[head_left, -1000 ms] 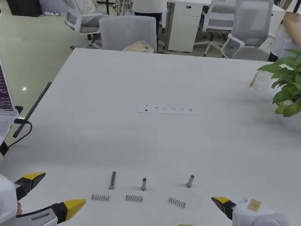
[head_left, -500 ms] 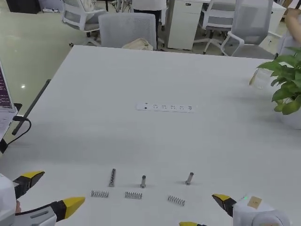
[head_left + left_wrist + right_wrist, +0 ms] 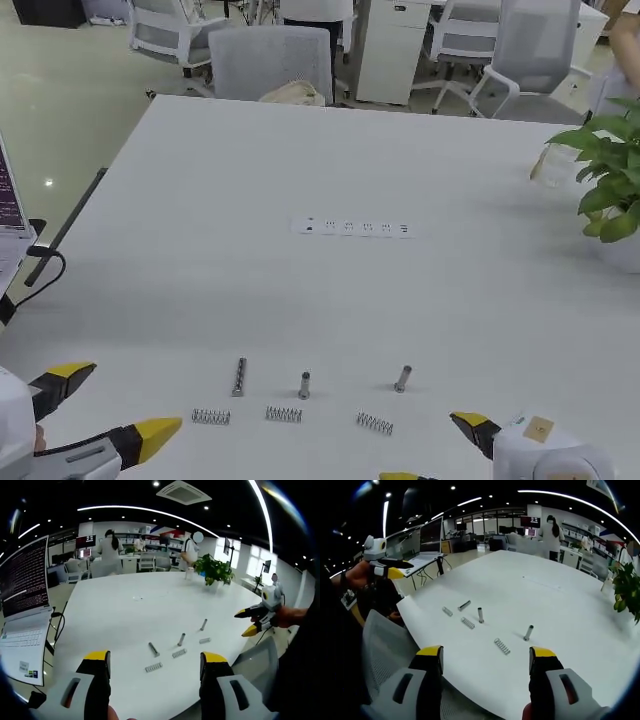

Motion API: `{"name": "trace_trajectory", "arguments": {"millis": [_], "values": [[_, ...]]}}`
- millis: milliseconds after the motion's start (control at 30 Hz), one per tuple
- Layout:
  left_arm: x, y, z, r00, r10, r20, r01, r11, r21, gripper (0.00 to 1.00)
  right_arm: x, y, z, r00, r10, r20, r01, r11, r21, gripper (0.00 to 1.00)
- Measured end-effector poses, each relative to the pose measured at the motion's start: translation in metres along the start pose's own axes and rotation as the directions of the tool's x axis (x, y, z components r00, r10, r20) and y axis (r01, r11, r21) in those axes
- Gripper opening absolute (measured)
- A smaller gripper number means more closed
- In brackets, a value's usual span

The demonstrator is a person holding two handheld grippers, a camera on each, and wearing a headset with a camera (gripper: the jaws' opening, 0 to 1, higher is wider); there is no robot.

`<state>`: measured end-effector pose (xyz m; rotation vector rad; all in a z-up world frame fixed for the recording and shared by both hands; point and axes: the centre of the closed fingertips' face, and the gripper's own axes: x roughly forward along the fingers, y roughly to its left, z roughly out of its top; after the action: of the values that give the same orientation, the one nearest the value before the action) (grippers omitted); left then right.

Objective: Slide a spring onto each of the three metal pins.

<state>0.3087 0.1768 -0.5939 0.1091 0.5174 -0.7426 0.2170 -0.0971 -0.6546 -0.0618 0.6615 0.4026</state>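
Three short metal pins stand in a row near the table's front edge: the left pin (image 3: 239, 377) lies tilted, while the middle pin (image 3: 304, 385) and the right pin (image 3: 402, 378) are upright. A small spring lies loose in front of each: left spring (image 3: 211, 416), middle spring (image 3: 284, 414), right spring (image 3: 375, 424). My left gripper (image 3: 118, 402) hovers open at the lower left, apart from them. My right gripper (image 3: 430, 450) is open at the lower right, close to the right spring. Its own view shows the pins (image 3: 480, 615) and springs (image 3: 502, 646) ahead of its spread jaws.
A white power strip (image 3: 349, 228) sits mid-table. A potted plant (image 3: 610, 190) stands at the right edge, and a laptop (image 3: 25, 610) with a black cable (image 3: 60, 235) at the left. Office chairs (image 3: 270, 60) line the far side.
The head camera has tilted slightly, shifting the picture. Pins, springs and both grippers stay where they were.
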Motion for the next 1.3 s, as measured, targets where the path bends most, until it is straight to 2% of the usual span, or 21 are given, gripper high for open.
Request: {"name": "trace_trajectory", "arguments": {"millis": [933,1300], "values": [[-0.001,0.0,0.0,1.0,-0.006,-0.002,0.006,1.0,-0.002,0.69,0.001,0.006,0.004,1.0,0.007,0.006,-0.007,1.0,-0.006,0.69],[0.011,-0.007,-0.001,0.9986,-0.046,-0.025,0.046,0.999,0.01,0.68,-0.002,0.009,0.001,1.0,0.0,0.003,0.0,1.0,0.002,0.69]]}}
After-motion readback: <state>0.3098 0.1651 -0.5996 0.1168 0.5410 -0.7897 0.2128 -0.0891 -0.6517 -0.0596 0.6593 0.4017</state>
